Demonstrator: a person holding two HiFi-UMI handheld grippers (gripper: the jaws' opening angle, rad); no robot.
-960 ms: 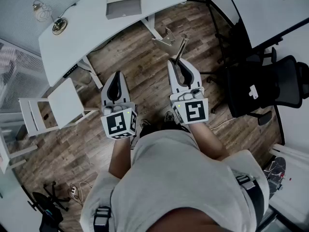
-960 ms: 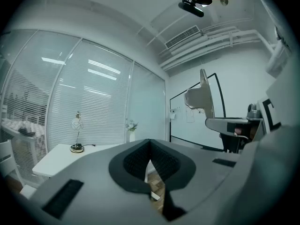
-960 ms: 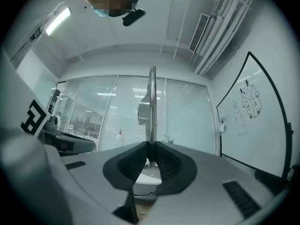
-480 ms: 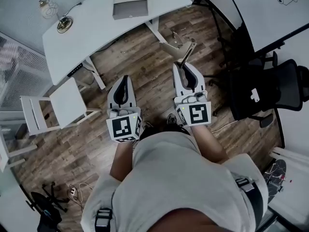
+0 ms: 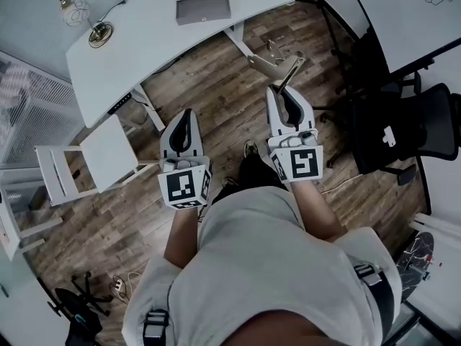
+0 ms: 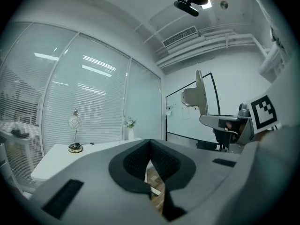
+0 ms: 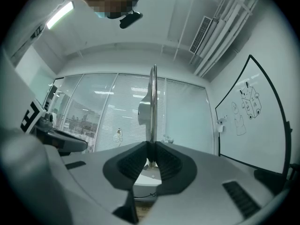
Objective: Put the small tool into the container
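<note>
The small tool (image 7: 152, 108), a thin metal shaft with a flat blade, stands clamped between the right gripper's (image 7: 151, 154) pads. Only the head view places it over the wooden floor (image 5: 216, 85), near the desk's (image 5: 137, 49) right end. The left gripper (image 6: 150, 159) is clenched on nothing. The whiteboard (image 7: 246, 116) bears sketches, no writing that can be read.

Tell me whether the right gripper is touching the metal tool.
Touching. In its own view, the right gripper is clamped on the shaft of the metal tool, with no gap showing.
</note>
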